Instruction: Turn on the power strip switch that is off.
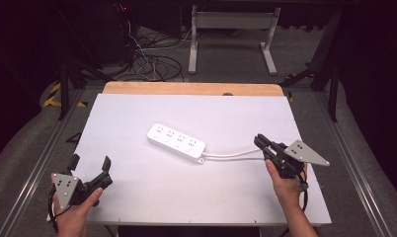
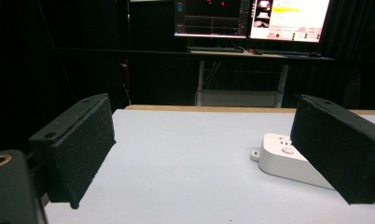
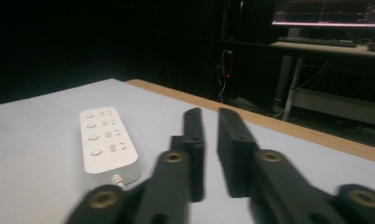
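A white power strip [image 1: 177, 142] with several sockets lies near the middle of the white table top [image 1: 137, 113]. Its white cable [image 1: 231, 155] runs right toward my right gripper [image 1: 260, 139]. That gripper hovers just right of the strip, its jaws parted by a narrow gap with nothing between them. The right gripper view shows the strip [image 3: 106, 140] left of the gripper [image 3: 210, 140]. My left gripper [image 1: 91, 162] rests at the front left corner, wide open and empty. In the left gripper view, the strip's end [image 2: 281, 158] peeks from behind the right jaw of the gripper [image 2: 209, 154].
A wooden strip [image 1: 186, 88] borders the table's far edge. Beyond it stand a white desk frame [image 1: 231, 29] and loose cables on the floor [image 1: 147, 59]. Lit monitors [image 2: 251, 18] sit on a desk farther back. Metal rails run along both sides of the table.
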`<action>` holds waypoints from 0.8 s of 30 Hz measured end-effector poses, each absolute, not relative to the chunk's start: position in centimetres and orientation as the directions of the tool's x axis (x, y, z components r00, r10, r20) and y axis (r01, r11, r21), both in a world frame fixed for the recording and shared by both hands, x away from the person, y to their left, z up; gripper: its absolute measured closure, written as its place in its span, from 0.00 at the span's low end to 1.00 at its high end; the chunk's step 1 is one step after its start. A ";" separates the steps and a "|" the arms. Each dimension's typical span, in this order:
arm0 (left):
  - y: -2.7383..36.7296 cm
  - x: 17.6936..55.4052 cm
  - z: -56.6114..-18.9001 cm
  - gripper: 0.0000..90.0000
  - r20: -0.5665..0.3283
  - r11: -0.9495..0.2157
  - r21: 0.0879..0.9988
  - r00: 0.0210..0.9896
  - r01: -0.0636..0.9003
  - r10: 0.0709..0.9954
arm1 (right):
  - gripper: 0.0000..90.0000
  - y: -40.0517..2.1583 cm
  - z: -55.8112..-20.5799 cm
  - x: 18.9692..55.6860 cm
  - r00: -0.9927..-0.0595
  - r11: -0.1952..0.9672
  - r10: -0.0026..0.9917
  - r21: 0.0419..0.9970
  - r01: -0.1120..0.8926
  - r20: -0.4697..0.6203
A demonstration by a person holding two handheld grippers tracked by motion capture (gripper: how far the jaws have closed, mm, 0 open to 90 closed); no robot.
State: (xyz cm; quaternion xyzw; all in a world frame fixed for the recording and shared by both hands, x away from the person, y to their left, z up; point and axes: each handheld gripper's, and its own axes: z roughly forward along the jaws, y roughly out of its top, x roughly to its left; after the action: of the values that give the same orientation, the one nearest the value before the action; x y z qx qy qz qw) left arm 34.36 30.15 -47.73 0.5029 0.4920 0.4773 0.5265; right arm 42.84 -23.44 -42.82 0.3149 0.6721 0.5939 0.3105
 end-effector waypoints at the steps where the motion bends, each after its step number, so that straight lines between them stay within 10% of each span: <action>1: 30.2 34.4 -47.7 0.08 -0.038 0.039 0.999 0.060 -0.008 0.997 | 0.78 -23.4 -42.8 42.8 -0.609 0.096 0.792 0.994 0.054 -0.043; 2: 30.1 34.4 -47.7 0.08 -0.037 0.038 0.999 0.061 -0.005 0.997 | 0.60 -23.7 -43.1 42.6 -0.587 0.069 0.809 0.996 0.053 -0.025; 9: 30.2 34.4 -47.7 0.08 -0.040 0.041 0.999 0.064 -0.006 0.997 | 0.21 -23.5 -43.5 42.5 -0.509 0.032 0.861 0.999 0.016 -0.020; 24: 30.2 34.4 -47.7 0.07 -0.044 0.045 0.999 0.065 -0.006 0.997 | 0.15 -23.3 -43.8 42.5 -0.467 0.035 0.883 0.999 -0.029 -0.044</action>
State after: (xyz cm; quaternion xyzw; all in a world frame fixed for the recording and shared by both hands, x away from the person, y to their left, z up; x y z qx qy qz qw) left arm 34.40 30.17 -47.69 0.5028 0.4925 0.4741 0.5289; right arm 42.53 -23.29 -43.79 0.3496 0.6107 0.6004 0.3799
